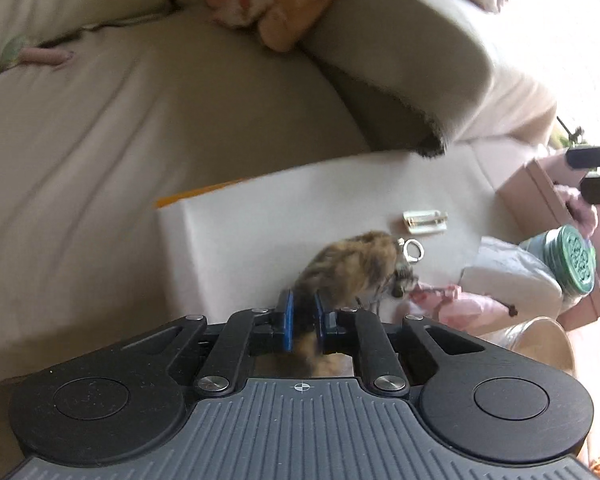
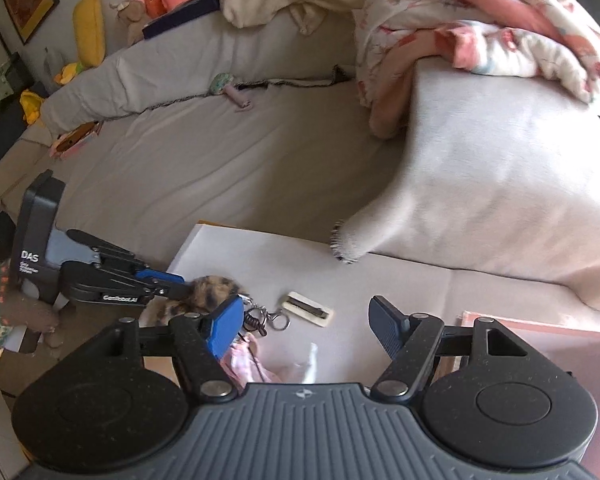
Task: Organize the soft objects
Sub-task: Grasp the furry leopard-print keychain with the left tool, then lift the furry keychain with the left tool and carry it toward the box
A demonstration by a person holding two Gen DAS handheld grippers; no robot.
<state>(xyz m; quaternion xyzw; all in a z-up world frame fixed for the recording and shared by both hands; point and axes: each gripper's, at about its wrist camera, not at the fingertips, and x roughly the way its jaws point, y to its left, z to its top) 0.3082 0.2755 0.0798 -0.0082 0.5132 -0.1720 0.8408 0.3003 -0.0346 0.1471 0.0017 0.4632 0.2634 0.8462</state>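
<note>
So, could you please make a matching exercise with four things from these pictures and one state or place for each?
Things:
1. left tongs
2. right tongs
3. floral blanket
4. yellow pillow

States or places:
a. draped over a grey cushion
b. open, holding nothing
c. leaning by the wall, far left
d. shut on the furry keychain

Pairs: 1-d, 2-b, 3-a, 4-c

black left gripper body (image 2: 40, 240) is showing white "DAS" | its black linkage arm (image 2: 116, 292) is carrying small white lettering, too blurred to read
</note>
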